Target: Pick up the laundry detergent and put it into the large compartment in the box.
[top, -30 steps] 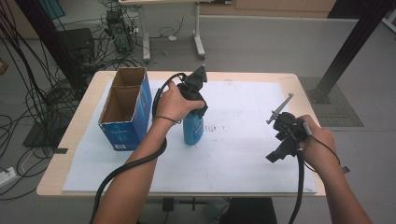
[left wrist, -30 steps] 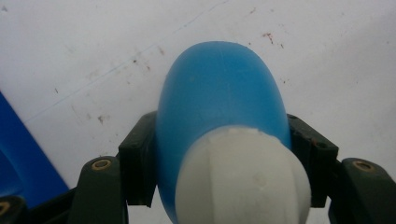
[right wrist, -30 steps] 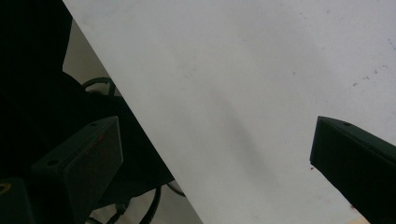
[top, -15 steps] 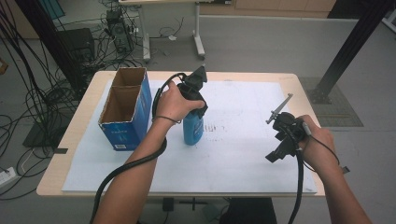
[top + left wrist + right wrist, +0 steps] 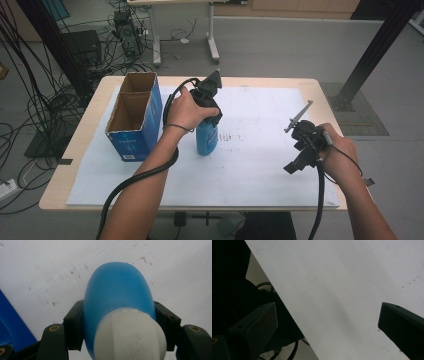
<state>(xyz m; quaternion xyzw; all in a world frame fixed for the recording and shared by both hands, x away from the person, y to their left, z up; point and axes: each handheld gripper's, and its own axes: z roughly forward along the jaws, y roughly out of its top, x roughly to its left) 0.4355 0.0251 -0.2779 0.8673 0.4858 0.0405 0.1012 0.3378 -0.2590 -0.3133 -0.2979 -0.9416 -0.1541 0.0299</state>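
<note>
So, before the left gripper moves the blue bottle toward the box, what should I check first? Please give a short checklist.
1. Left gripper clamped on the blue bottle: ok, jaws press both sides below the white cap.
2. Bottle upright on the white sheet: ok.
3. Blue cardboard box open on top, both compartments look empty: ok.
4. Right gripper away from the bottle, jaws open and empty: ok.
5. Cap tight: cannot tell.

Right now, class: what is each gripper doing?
Left gripper: shut on the blue bottle.
Right gripper: open, holding nothing.
</note>
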